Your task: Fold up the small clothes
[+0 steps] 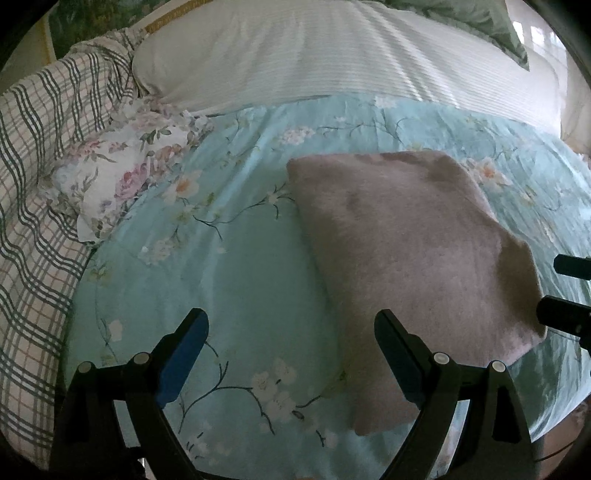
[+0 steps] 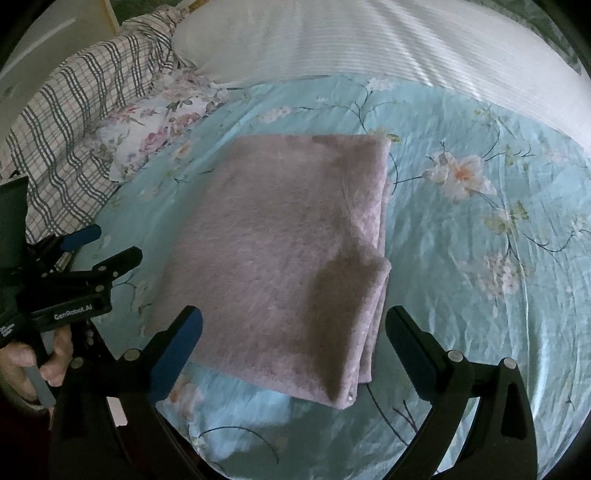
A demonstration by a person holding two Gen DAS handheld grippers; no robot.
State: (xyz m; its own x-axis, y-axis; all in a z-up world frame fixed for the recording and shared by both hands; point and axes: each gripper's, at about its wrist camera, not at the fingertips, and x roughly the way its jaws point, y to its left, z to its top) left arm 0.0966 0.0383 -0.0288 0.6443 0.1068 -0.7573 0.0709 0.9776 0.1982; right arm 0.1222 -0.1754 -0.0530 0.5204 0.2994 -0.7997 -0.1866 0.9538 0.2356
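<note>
A mauve fleece garment (image 1: pixel 410 254) lies folded into a rectangle on the light blue floral bedsheet (image 1: pixel 236 236). It also shows in the right wrist view (image 2: pixel 280 251), with stacked layer edges along its right side. My left gripper (image 1: pixel 291 325) is open and empty, just above the sheet at the garment's near left edge. My right gripper (image 2: pixel 295 325) is open and empty, over the garment's near edge. The left gripper also shows in the right wrist view (image 2: pixel 110 245), to the left of the garment. The right gripper's fingertips (image 1: pixel 565 314) show at the left wrist view's right edge.
A white ribbed pillow (image 1: pixel 332 51) lies across the back of the bed. A plaid blanket (image 1: pixel 40 155) and a floral cloth (image 1: pixel 122 173) are bunched at the left. A green cushion (image 1: pixel 491 26) sits at the back right.
</note>
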